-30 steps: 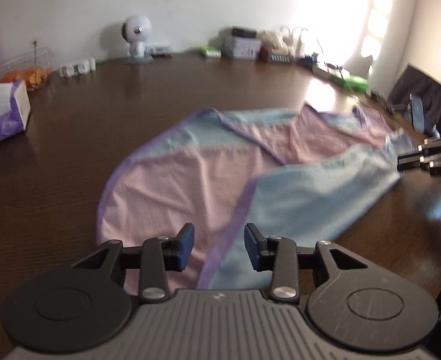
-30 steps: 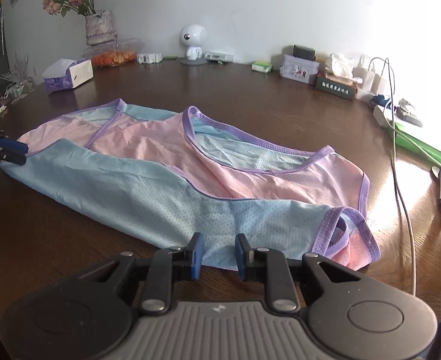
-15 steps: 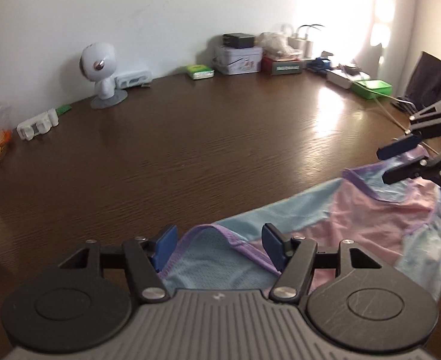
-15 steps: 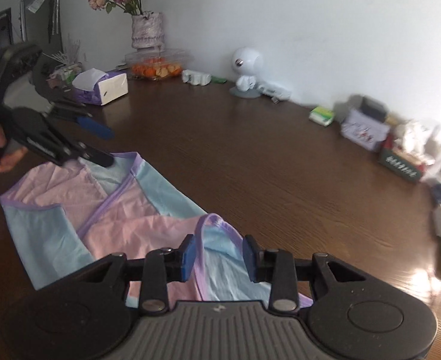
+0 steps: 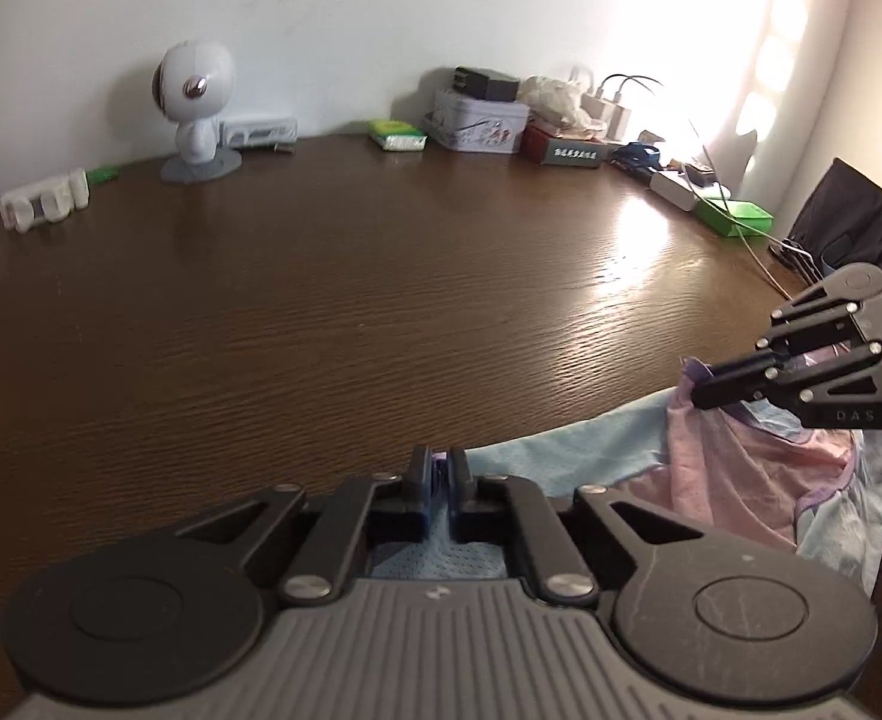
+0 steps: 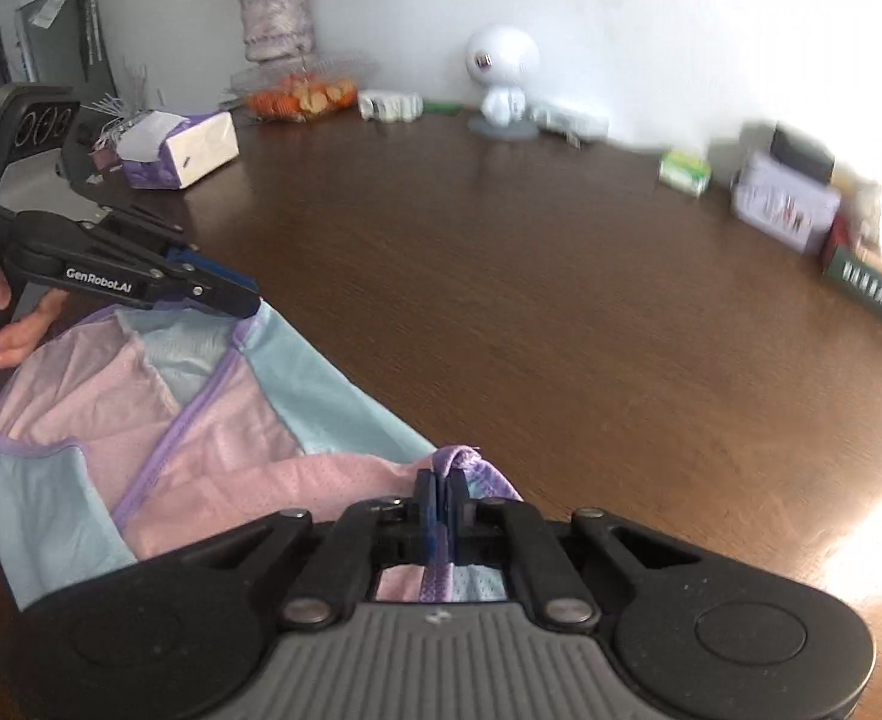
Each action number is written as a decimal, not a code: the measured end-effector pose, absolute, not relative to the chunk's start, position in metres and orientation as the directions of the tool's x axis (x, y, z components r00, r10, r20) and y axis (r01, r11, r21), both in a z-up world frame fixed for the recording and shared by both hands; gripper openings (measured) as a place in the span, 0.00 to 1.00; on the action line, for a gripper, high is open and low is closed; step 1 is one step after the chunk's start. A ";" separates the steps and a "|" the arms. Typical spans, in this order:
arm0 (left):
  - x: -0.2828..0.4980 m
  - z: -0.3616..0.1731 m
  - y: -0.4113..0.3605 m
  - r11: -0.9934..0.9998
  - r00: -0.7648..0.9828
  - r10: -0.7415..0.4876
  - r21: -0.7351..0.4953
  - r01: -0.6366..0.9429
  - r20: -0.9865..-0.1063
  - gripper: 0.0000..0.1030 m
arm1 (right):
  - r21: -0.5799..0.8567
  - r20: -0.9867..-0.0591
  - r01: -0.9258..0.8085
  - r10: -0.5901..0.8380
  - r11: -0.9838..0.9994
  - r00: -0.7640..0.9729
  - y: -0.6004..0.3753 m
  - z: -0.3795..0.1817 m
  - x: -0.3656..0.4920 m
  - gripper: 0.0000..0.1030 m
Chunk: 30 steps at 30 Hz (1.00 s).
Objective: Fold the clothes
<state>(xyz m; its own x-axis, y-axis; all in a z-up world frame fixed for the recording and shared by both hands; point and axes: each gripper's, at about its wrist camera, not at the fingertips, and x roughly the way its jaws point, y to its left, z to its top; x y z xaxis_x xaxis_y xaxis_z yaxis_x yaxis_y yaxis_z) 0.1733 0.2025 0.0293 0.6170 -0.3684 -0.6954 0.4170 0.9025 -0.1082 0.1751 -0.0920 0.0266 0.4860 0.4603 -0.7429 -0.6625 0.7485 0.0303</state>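
Note:
A pink and light-blue mesh garment [image 6: 213, 420] with purple trim lies on the dark wooden table [image 5: 381, 300]. My left gripper [image 5: 438, 468] is shut on the purple trim at the garment's far edge. The right wrist view shows the left gripper [image 6: 249, 303] from the side, with a person's hand [image 6: 15, 330] on its handle. My right gripper [image 6: 439, 480] is shut on a bunched loop of purple trim. In the left wrist view the right gripper [image 5: 705, 390] pinches the garment's [image 5: 729, 468] raised edge.
Along the wall stand a white robot figure [image 5: 195, 102], a tin box [image 5: 477, 126], chargers with cables [image 5: 615, 108] and a green box [image 5: 735, 216]. A tissue box [image 6: 183, 150], a fruit basket [image 6: 303, 96] and a flower vase [image 6: 273, 18] sit at the far left. A dark chair [image 5: 849, 228] stands on the right.
Both grippers moved across the garment to its far edge. Their jaws, open half a second ago, have closed on the purple trim.

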 end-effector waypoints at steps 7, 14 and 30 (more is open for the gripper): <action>0.093 0.063 0.175 0.911 0.702 -0.311 0.010 0.412 -0.641 0.03 | -0.042 -0.677 -0.682 0.481 0.730 0.557 -0.111 0.056 0.130 0.01; -0.004 0.035 0.165 0.931 0.711 -0.288 -0.013 0.366 -0.641 0.04 | -0.020 -0.733 -0.753 0.502 0.658 0.459 -0.143 0.039 0.041 0.01; 0.035 0.018 0.240 0.986 0.675 -0.135 -0.164 0.021 -0.725 0.12 | 0.036 -0.751 -0.309 0.230 0.950 0.618 -0.251 0.050 0.160 0.32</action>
<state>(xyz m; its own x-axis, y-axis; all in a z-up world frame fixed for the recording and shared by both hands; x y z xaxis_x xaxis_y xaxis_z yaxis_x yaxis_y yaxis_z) 0.0345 0.2397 0.0180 0.6754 -0.1350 -0.7250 0.0209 0.9862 -0.1641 0.1603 -0.2505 0.0496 0.6185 0.2302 -0.7513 -0.3095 0.9502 0.0364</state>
